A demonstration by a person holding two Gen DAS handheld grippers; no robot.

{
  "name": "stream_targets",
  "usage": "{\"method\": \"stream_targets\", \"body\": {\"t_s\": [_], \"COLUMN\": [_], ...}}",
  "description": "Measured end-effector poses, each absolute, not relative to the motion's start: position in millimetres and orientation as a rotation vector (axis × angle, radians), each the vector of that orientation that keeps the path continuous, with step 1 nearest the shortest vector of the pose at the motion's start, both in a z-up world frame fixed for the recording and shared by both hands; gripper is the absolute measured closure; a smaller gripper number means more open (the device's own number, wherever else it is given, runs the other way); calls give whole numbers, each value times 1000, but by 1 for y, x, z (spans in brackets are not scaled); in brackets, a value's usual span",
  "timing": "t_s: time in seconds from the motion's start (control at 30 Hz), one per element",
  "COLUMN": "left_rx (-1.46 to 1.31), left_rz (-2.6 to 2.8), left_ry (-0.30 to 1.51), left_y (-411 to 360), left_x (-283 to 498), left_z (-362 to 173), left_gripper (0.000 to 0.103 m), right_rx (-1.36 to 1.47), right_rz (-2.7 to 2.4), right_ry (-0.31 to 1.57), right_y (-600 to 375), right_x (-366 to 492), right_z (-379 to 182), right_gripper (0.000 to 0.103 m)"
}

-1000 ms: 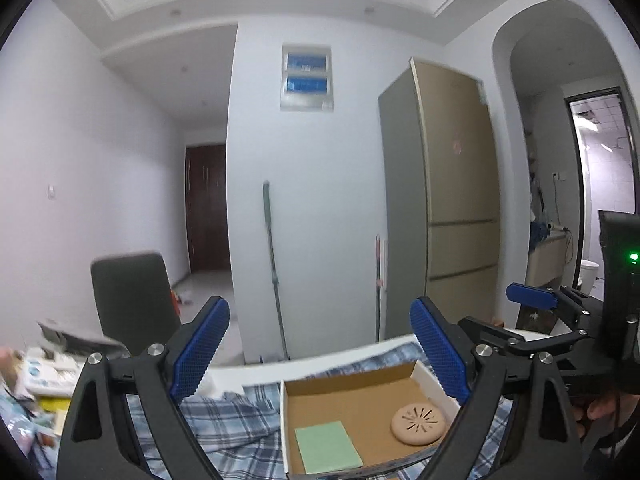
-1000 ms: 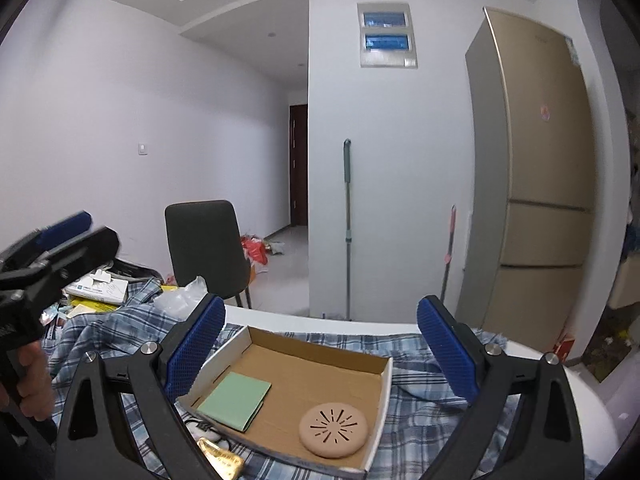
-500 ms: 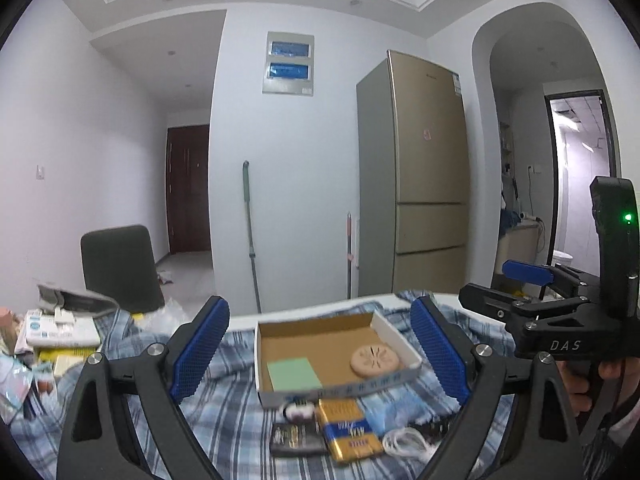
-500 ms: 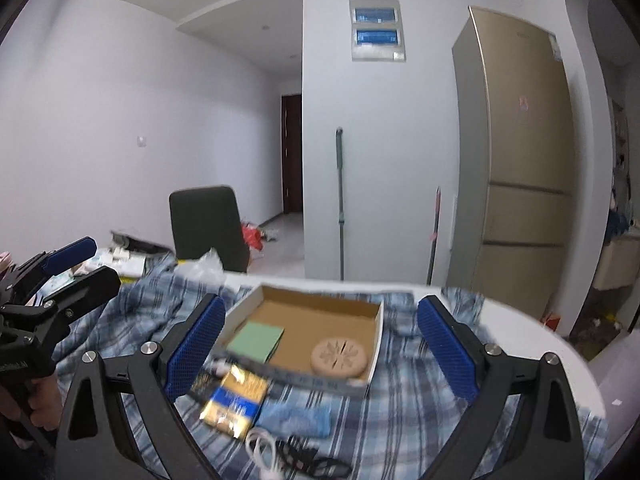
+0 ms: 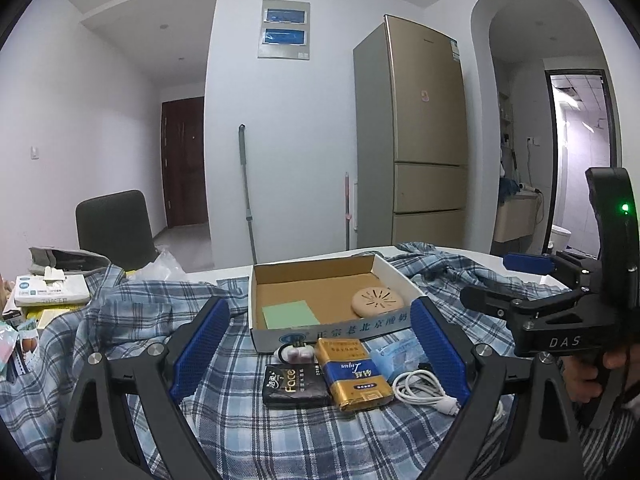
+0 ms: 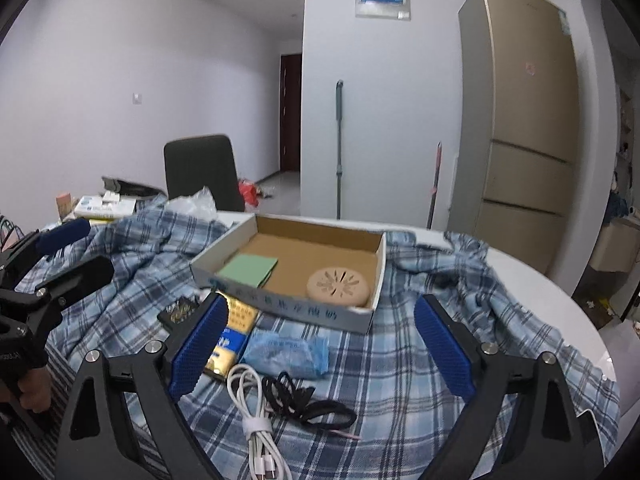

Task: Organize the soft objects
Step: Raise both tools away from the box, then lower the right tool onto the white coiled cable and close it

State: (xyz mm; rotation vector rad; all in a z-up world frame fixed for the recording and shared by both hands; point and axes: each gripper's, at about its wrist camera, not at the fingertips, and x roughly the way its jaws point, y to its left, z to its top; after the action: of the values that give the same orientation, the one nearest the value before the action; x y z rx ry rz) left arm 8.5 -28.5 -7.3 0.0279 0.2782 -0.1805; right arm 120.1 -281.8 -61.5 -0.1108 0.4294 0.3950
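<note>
Spread wide and rumpled over the counter: a blue-and-white plaid shirt (image 6: 420, 360). On it, just before the shallow cardboard box (image 6: 280, 304), a crumpled light-blue soft pouch (image 6: 286, 354), lying flat. Nearest the camera, a tangled black hair tie (image 6: 308, 404), loose, touching the pouch's near edge. Inside the box, a flat green pad (image 6: 248, 270) and a round tan puff (image 6: 338, 286).

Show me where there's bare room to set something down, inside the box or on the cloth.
Inside the box, the back half is bare, behind the green pad and tan disc. The cloth right of the box is free. In front of the box it is crowded: gold pack, black packet, blue pouch, white cable, black cord.
</note>
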Motion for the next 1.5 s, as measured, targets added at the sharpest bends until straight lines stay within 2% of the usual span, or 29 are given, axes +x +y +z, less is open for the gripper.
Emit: {"method": "stream_targets", "body": {"t_s": [0.13,0.2,0.53,0.6,0.7,0.83,1.03,1.5], "left_rx": [28,27,21,20,15,-5,-11,-11], "left_rz": [-177,-165,-153,-151,-139,-140,-149,-153], "left_ry": [296,286,273,279,294,293,303,318], "left_y": [-29,-28,-26,-26,-25,-21,-19,-19], "left_x": [11,10,6,7,10,11,13,13], "left_z": [-11,-9,-8,-8,-8,-7,-8,-10], "left_gripper": [8,0,0,0,0,0,0,0], "right_rx": [-128,-144,-215,-243,-242,-255,-293,-345], "right_rz": [403,431,514,531,561,604,644,584], "right_ry": [470,521,668,712,777,832,875,937], "right_y": [-281,-277,-262,-256,-252,-245,-236,-237], "right_x": [122,124,113,113,115,116,115,127], "right_z": [-63,-66,-84,-90,-98,-104,-115,-124], "right_gripper": [22,28,45,56,65,71,87,89]}}
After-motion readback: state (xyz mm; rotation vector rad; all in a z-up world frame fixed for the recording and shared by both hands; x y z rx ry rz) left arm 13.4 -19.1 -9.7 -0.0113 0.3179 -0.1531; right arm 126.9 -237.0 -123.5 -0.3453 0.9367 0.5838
